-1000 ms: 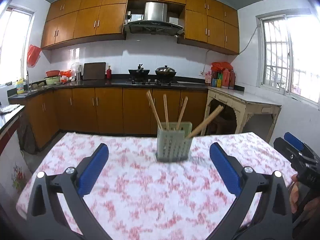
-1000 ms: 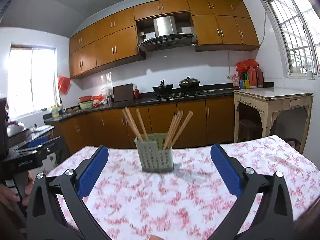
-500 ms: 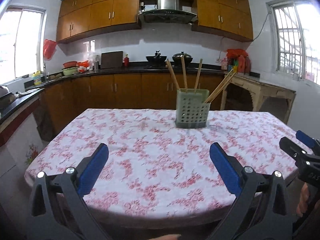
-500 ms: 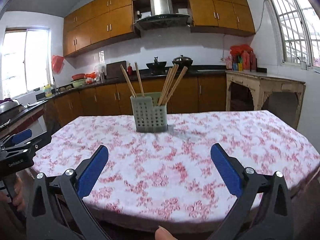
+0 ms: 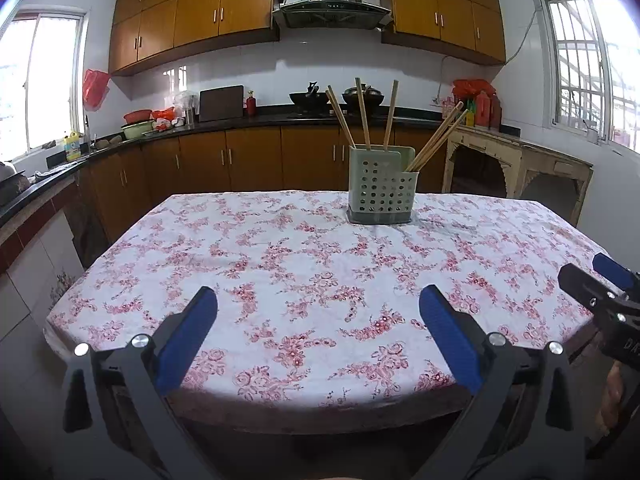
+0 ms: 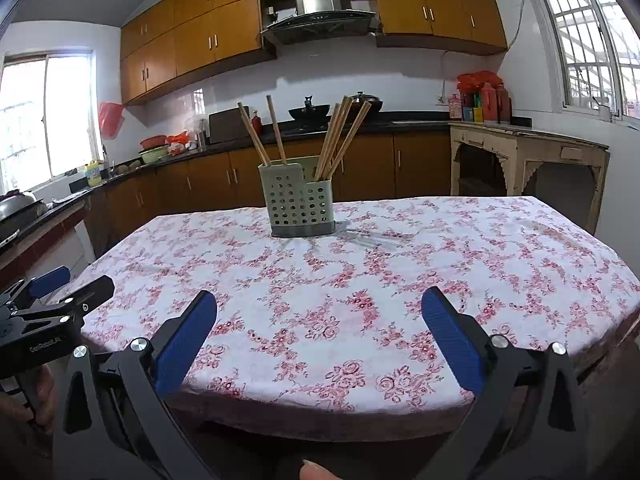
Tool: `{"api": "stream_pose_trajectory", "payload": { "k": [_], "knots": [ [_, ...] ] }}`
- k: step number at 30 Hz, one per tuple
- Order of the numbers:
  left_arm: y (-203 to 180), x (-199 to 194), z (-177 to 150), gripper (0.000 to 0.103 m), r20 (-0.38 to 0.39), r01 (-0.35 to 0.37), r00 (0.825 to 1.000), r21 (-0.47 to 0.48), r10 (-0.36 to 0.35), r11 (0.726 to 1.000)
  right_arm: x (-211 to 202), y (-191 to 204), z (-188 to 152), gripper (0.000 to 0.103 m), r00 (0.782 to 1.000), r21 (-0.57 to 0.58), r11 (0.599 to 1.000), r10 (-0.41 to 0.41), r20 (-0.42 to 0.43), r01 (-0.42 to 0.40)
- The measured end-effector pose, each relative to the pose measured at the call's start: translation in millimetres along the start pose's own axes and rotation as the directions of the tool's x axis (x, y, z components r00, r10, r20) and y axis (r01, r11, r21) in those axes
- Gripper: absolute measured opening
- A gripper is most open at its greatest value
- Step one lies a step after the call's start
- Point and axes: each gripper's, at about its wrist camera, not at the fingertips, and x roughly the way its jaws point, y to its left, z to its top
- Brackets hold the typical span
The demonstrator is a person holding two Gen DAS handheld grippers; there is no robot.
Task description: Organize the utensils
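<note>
A pale green perforated utensil holder (image 5: 382,192) stands toward the far side of the table, also in the right wrist view (image 6: 299,202). Several wooden chopsticks (image 5: 362,114) stick up from it, spread between its compartments (image 6: 336,140). My left gripper (image 5: 318,320) is open and empty, held off the table's near edge. My right gripper (image 6: 320,320) is open and empty too, beside it. Each gripper shows at the edge of the other's view: the right one (image 5: 600,292), the left one (image 6: 60,292).
The table (image 5: 304,272) wears a white cloth with red flowers. Behind it run brown kitchen cabinets (image 5: 248,160) with a dark counter, a stove with woks (image 5: 312,98) and a hood. A worn side table (image 6: 528,152) stands at the right wall.
Both grippers have pulled back from the holder to beyond the table's near edge, so the holder looks farther away. Both stay open and empty.
</note>
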Motion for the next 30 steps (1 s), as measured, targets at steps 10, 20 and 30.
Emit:
{"api": "stream_pose_trajectory", "payload": {
  "k": [10,20,30],
  "knots": [
    [-2.8,-0.3,-3.7,0.099,-0.001,0.014,1.000,-0.006,-0.014,1.000,-3.7,4.4,-2.1,0.101,1.000,-0.004,1.000,-0.004,0.011,0.004],
    [-1.6,1.1,-5.3,0.099,-0.013,0.011,1.000,-0.020,-0.011,1.000,-3.2,-0.3,-2.8,0.101,1.000,0.028,1.000,-0.005,-0.005,0.005],
    [-3.3,0.6,-5.6,0.099,-0.012,0.021,1.000,-0.022,-0.021,1.000,-2.5,-1.8,-3.6,0.101,1.000,0.036,0.999,-0.004,-0.014,0.005]
  ]
}}
